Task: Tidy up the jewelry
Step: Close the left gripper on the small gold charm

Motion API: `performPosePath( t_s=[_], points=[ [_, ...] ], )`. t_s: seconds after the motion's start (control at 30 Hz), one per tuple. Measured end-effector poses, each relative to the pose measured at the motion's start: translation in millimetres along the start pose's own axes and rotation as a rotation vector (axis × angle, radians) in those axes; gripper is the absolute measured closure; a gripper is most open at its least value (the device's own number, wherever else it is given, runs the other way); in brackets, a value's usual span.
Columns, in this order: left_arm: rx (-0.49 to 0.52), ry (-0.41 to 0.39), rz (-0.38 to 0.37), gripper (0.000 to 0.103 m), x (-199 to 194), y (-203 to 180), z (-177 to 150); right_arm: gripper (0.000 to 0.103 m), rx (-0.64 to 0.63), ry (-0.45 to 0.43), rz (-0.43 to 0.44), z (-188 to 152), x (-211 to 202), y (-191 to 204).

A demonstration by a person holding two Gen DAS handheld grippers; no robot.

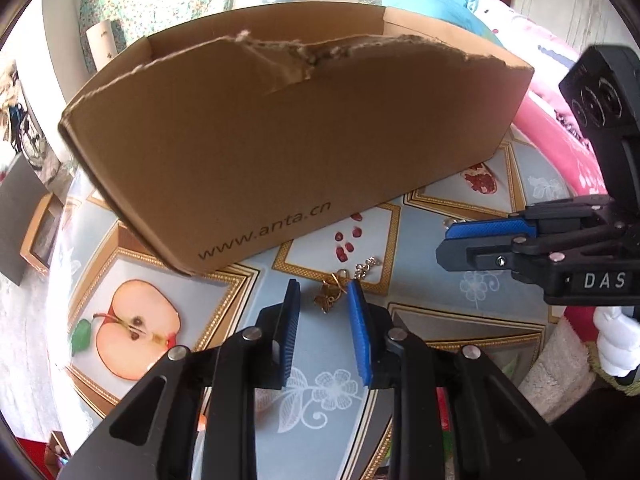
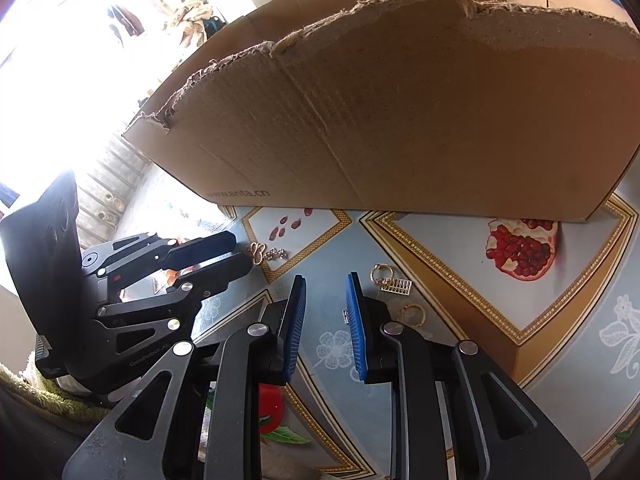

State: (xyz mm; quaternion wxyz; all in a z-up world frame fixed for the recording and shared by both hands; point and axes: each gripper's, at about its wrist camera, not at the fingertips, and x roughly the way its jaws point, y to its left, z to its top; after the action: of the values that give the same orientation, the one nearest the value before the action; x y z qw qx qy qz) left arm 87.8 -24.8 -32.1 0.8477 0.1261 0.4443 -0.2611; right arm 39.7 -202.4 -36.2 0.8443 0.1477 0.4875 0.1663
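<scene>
A gold flower-shaped pendant [image 1: 331, 294] with a silver chain [image 1: 366, 267] lies on the tablecloth, just past the tips of my open left gripper [image 1: 323, 294]. It also shows in the right wrist view [image 2: 258, 253] next to the left gripper [image 2: 240, 250]. My open right gripper [image 2: 325, 286] hovers over the cloth; a gold ring with an abacus charm [image 2: 390, 280] and a gold hoop [image 2: 412, 314] lie just right of its right finger. The right gripper also shows in the left wrist view [image 1: 450, 246]. A torn brown cardboard box [image 1: 280, 152] stands behind, also seen in the right wrist view [image 2: 400, 120].
The table carries a blue fruit-print cloth [image 1: 320, 392] with an apple [image 1: 136, 328] and a pomegranate [image 2: 520, 252]. Pink and blue bedding [image 1: 552, 132] lies to the right. A white plush item [image 1: 612, 344] sits at the table's right edge.
</scene>
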Motion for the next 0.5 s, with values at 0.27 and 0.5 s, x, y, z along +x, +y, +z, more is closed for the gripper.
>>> performPosePath(
  t_s=[0.27, 0.5],
  points=[
    [0.01, 0.001, -0.004, 0.095, -2, -2, -3, 0.082, 0.006, -0.002, 0.001, 0, 1, -3],
    [-0.017, -0.009, -0.013, 0.095, -14, 2, -13, 0.082, -0.001, -0.008, 0.01, 0, -3, 0]
  ],
)
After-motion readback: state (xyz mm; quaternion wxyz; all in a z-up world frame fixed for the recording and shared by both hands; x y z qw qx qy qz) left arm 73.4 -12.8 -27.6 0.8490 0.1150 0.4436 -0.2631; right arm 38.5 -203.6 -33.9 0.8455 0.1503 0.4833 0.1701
